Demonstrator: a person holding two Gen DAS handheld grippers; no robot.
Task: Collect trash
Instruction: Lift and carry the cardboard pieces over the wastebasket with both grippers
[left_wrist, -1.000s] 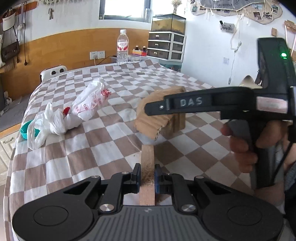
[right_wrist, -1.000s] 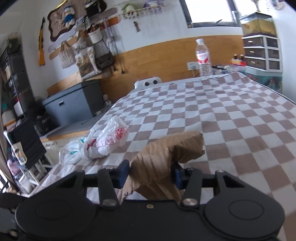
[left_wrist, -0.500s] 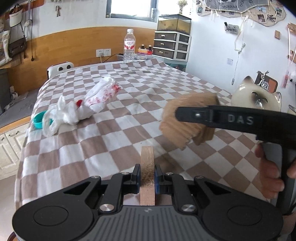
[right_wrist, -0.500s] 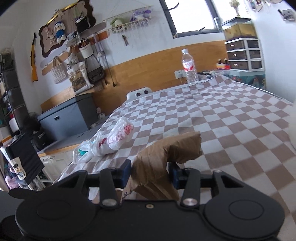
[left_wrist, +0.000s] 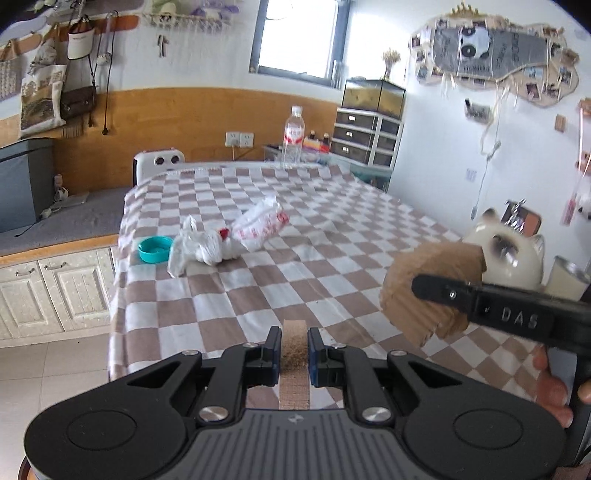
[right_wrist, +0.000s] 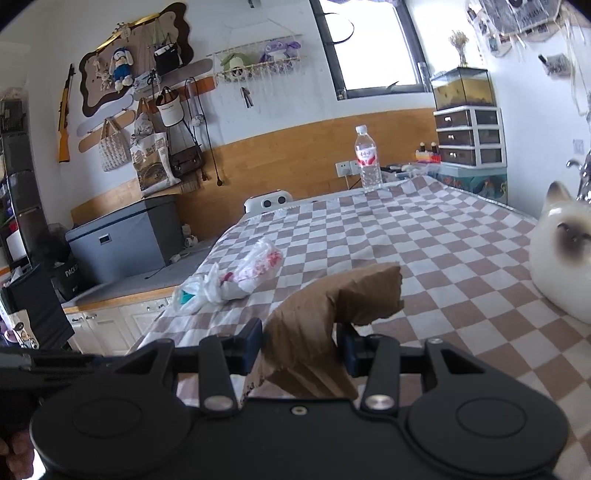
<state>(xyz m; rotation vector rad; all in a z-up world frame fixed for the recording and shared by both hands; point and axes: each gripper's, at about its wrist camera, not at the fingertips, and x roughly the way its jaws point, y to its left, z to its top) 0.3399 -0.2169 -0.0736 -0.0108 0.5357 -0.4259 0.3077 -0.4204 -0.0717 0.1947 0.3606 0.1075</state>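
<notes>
My left gripper (left_wrist: 294, 341) is shut on a flat strip of brown cardboard (left_wrist: 294, 363) and holds it above the near edge of the checkered table (left_wrist: 332, 221). My right gripper (right_wrist: 301, 341) is shut on a crumpled brown paper bag (right_wrist: 332, 306), also lifted off the table. The bag also shows in the left wrist view (left_wrist: 424, 288), at the right, with the right gripper's finger across it. A tied white plastic bag with red print (left_wrist: 236, 236) lies on the table's left side, seen in the right wrist view too (right_wrist: 240, 277).
A teal lid (left_wrist: 155, 249) lies by the plastic bag near the table's left edge. A ceramic cat (right_wrist: 565, 258) and a tin (left_wrist: 569, 277) stand at the right. A water bottle (left_wrist: 294, 134) stands at the far end. White cabinets (left_wrist: 55, 291) are left, below.
Both grippers have pulled back and risen from the table with their loads. The paper bag has moved to the right in the left wrist view; the plastic bag looks farther away.
</notes>
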